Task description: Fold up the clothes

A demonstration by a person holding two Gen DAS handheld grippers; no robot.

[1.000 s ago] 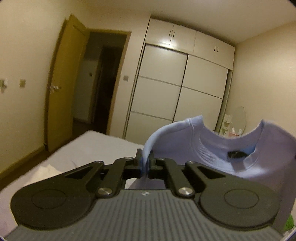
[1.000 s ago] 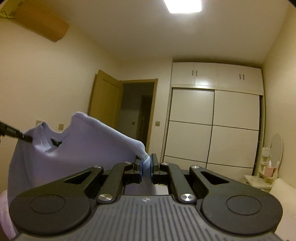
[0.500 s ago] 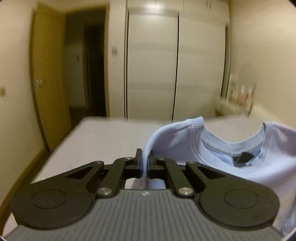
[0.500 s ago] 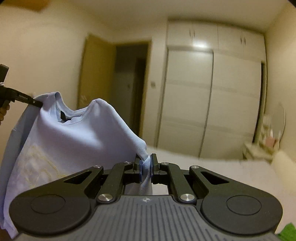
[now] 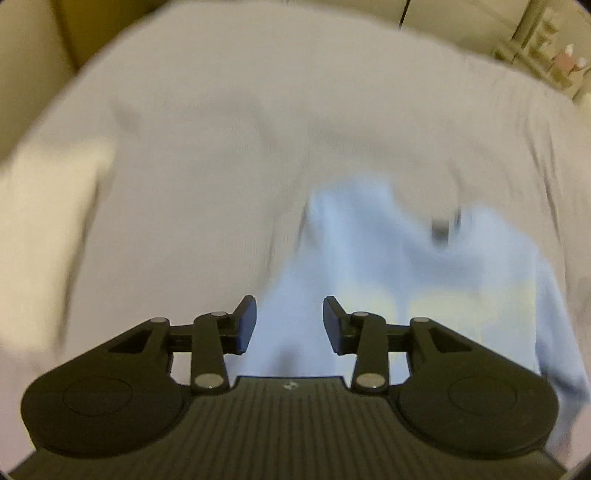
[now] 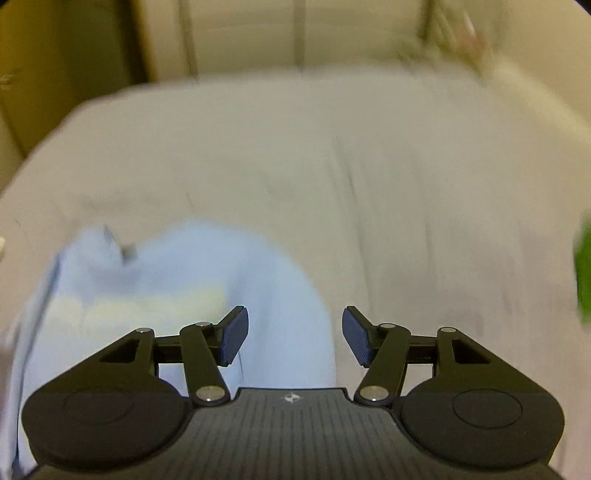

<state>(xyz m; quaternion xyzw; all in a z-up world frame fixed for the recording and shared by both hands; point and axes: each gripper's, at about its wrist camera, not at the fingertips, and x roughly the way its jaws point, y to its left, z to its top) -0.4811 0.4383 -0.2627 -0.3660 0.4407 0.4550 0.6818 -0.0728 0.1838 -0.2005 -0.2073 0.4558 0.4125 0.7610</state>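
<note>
Both views are heavily motion-blurred, so take fine detail w/ caution.

Your left gripper [image 5: 289, 325] points down at the bed [image 5: 221, 147]; its jaws are parted and opening, pads clear of fabric. The light blue sweatshirt [image 5: 388, 266] shows in the gap between the fingers but beyond them, not pinched. It spreads from the gap toward the right of the left wrist view, w/ a dark neck label [image 5: 441, 230] at its far edge and a pale yellowish print [image 5: 461, 310] across the front. It looks to be lying on the bed, though the blur leaves that uncertain. A white cloth [image 5: 48, 236] sits on the bed at far left, well apart from the sweatshirt.

Your right gripper [image 6: 295, 338] is also angled down, jaws wide and opening, nothing pressed by the pads. In the right wrist view the sweatshirt fills the lower left, running under the left finger [image 6: 232, 339] and into the gap; the right finger is over bare bed sheet. A green item [image 6: 583, 273] shows at the right edge, too blurred to identify. Wardrobe doors [image 6: 295, 33] stand beyond the bed.
</note>
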